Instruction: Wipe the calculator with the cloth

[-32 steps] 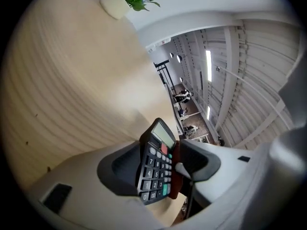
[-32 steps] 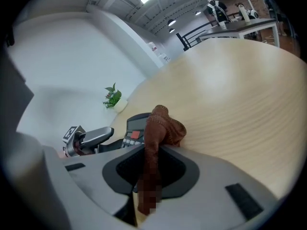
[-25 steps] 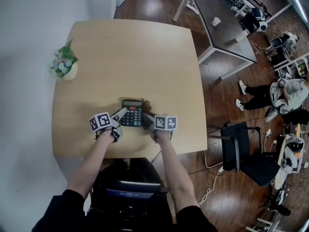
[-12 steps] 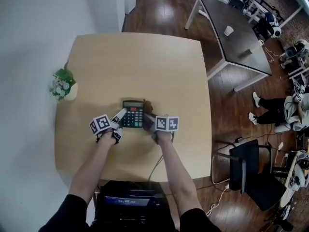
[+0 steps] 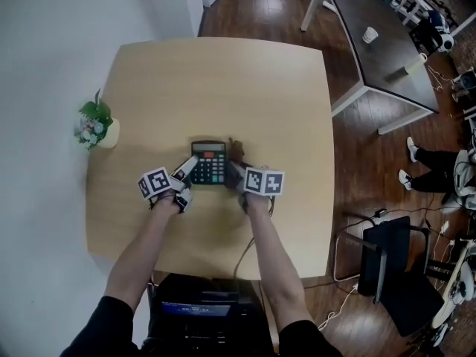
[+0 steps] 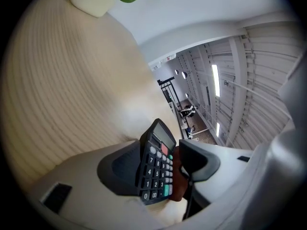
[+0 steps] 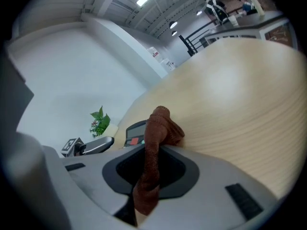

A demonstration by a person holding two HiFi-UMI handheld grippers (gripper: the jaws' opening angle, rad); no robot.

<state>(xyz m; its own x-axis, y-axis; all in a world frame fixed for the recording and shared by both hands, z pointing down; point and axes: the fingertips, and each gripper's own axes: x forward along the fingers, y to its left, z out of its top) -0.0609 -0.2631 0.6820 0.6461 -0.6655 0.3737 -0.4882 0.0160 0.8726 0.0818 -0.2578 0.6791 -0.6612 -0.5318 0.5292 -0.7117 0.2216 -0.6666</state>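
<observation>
A black calculator (image 5: 209, 163) lies on the round-cornered wooden table (image 5: 223, 80), near its front middle. My left gripper (image 5: 184, 174) reaches it from the lower left. In the left gripper view the calculator (image 6: 156, 169) sits between the jaws, and the left gripper (image 6: 163, 153) is shut on its near corner. My right gripper (image 5: 237, 172) is at the calculator's right edge, shut on a brown cloth (image 5: 236, 152). In the right gripper view the cloth (image 7: 160, 123) sticks up from the shut right gripper (image 7: 156, 158), and the calculator (image 7: 136, 131) shows just behind it.
A small potted plant (image 5: 95, 125) stands at the table's left edge. To the right, across wooden floor, are a dark table (image 5: 372, 50) holding cups and a black chair (image 5: 387, 262). A person's legs (image 5: 439, 168) show at the far right.
The head view has shifted, so the table sits differently in the picture. Both grippers stay at the calculator with the same holds; no clear movement of the cloth over it.
</observation>
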